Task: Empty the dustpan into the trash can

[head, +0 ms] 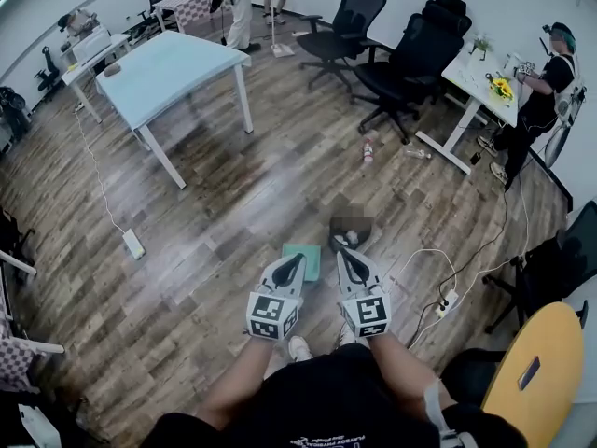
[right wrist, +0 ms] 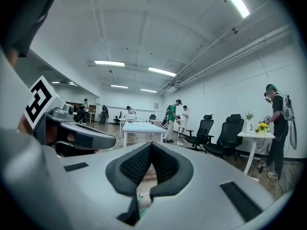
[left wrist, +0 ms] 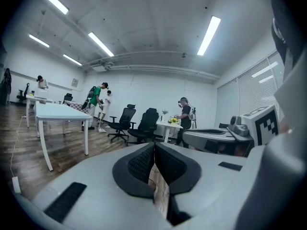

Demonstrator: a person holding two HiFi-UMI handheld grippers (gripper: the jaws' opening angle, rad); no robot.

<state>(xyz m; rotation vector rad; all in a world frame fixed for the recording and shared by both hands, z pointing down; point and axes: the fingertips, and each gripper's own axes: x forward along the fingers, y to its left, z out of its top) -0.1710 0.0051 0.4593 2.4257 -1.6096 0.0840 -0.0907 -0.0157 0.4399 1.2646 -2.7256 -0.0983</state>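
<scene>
The left hand-held gripper [left wrist: 154,146] is fully closed: its two ribbed black pads meet along one seam, with nothing between them. The right hand-held gripper [right wrist: 151,145] is closed the same way and is also empty. Through the small gap below its pads a sliver of green shows.

In the head view the two grippers are held side by side in front of the person, left [head: 297,263] and right [head: 340,247]. Each carries a marker cube [head: 272,315] printed with black-and-white square patterns. These are codes rather than letters.

The green dustpan [head: 306,253] lies flat on the wooden floor [head: 215,203] just ahead of the grippers, with the left one overlapping its near edge in the picture. Just to its right stands the dark trash can [head: 360,239], partly behind the right gripper's tip.

White print on the person's black shirt [head: 326,409] is too small to read.

Farther out are a pale blue tabletop [head: 173,68], black office chairs [head: 410,59] and a bottle [head: 367,147] lying on the floor, its label illegible.
</scene>
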